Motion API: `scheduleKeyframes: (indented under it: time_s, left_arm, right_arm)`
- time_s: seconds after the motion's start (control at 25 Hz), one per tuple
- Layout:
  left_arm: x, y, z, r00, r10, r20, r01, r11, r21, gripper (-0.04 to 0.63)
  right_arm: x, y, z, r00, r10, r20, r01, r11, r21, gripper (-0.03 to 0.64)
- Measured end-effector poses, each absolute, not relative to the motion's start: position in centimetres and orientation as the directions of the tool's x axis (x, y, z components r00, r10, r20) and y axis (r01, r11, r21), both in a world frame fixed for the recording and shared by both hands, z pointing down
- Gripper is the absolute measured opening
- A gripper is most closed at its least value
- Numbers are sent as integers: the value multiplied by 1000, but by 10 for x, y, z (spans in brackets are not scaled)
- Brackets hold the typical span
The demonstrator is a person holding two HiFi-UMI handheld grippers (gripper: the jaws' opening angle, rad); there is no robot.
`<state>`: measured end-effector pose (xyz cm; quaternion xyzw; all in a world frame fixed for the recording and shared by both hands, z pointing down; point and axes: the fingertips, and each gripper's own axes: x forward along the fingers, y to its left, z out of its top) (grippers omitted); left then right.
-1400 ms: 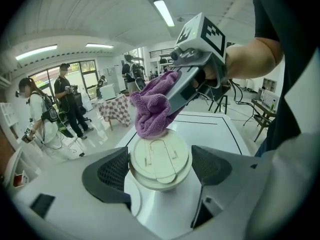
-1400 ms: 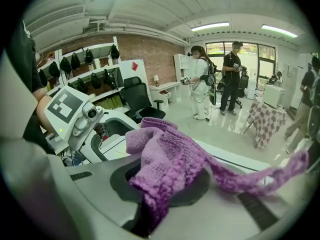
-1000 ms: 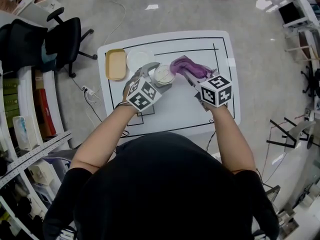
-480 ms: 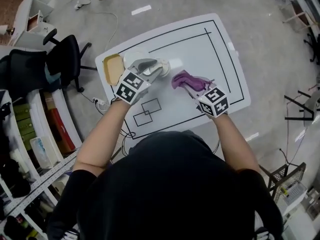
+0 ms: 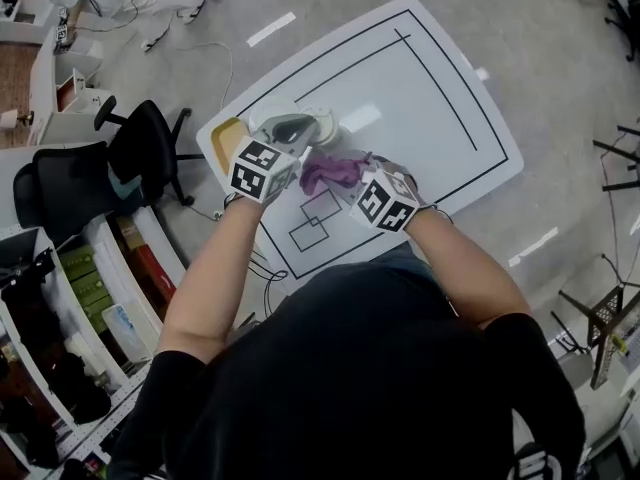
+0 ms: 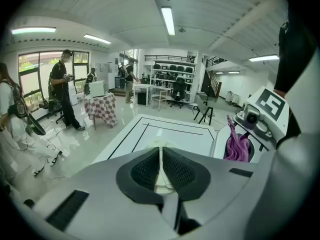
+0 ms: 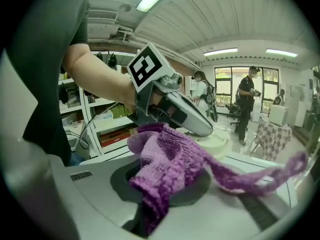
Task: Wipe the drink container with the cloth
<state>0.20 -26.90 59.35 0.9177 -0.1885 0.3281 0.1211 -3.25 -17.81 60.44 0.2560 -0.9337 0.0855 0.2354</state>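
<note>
My left gripper (image 5: 308,128) is shut on the rim of the cream drink container (image 5: 328,128), which stands at the white table's left end. Its jaws have just been closing, and in the left gripper view a thin cream edge (image 6: 161,183) shows pinched between the dark pads (image 6: 145,170). My right gripper (image 5: 342,182) is shut on the purple cloth (image 5: 335,171), close beside the container on its near right. In the right gripper view the cloth (image 7: 170,159) bulges out of the jaws, with the container (image 7: 216,143) just behind it.
A tan tray (image 5: 224,140) and a white plate (image 5: 268,116) lie at the table's (image 5: 420,98) left end, behind the left gripper. Black office chairs (image 5: 150,148) and shelving (image 5: 100,288) stand to the left. People stand far off across the room (image 6: 62,91).
The left jaws have closed from wide open onto the container's rim. The right gripper has carried the cloth leftward, up to the container. The head view has swung round.
</note>
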Motion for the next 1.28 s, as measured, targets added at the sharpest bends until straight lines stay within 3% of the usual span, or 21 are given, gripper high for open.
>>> scheduleKeyframes:
  time_s: [0.2, 0.52, 1.28]
  left_arm:
    - [5, -267, 597, 716, -240, 656, -403, -909, 106, 37]
    - [6, -267, 600, 706, -242, 666, -377, -924, 64, 35]
    - [7, -268, 607, 737, -252, 627, -358, -933, 47, 31]
  right_arm:
    - [-29, -196, 623, -697, -522, 492, -602, 799, -5, 72]
    - [-11, -212, 652, -624, -624, 471, -750, 648, -135, 72]
    - [-14, -223, 773, -492, -497, 715, -804, 574, -154, 72]
